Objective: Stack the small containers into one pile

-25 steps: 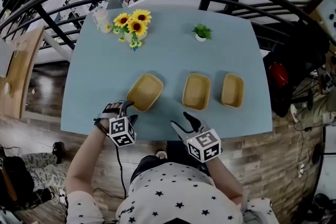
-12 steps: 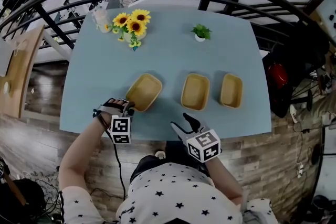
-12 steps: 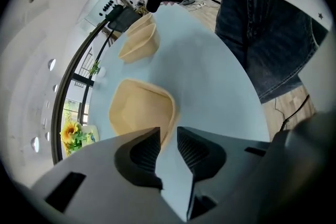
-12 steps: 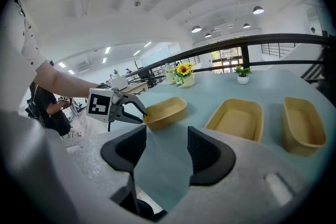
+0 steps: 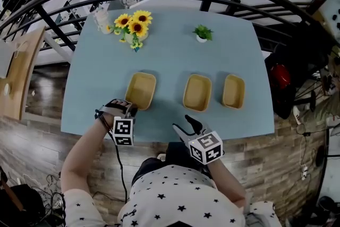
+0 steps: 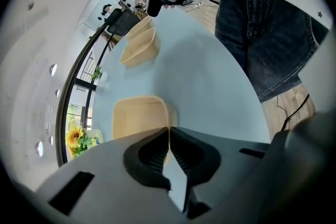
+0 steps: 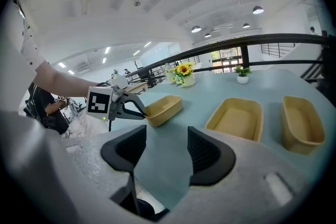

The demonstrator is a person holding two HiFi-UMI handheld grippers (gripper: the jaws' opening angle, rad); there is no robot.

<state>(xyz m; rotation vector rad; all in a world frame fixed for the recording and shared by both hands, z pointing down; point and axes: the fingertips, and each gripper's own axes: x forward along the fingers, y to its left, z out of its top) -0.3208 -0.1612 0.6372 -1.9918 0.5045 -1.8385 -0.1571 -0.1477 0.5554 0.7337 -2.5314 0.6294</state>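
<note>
Blue table [image 5: 170,56] bears three containers in a row, none stacked. Left gripper [image 5: 130,109], its jaws just closed, pinches the left container [image 5: 140,90] by its near rim. Right gripper [image 5: 183,122] hangs spread and empty. First pickup is in hand. The next move is likely to lift that container and nest it in the middle container [image 5: 197,92].

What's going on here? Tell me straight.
A person stands at the blue table with a gripper in each hand. The left gripper has just been closing its jaws and now pinches the near rim of the left container. The right gripper hangs open and empty near the table's front edge. The middle container and right container sit apart in a row; nothing is stacked yet.
</note>
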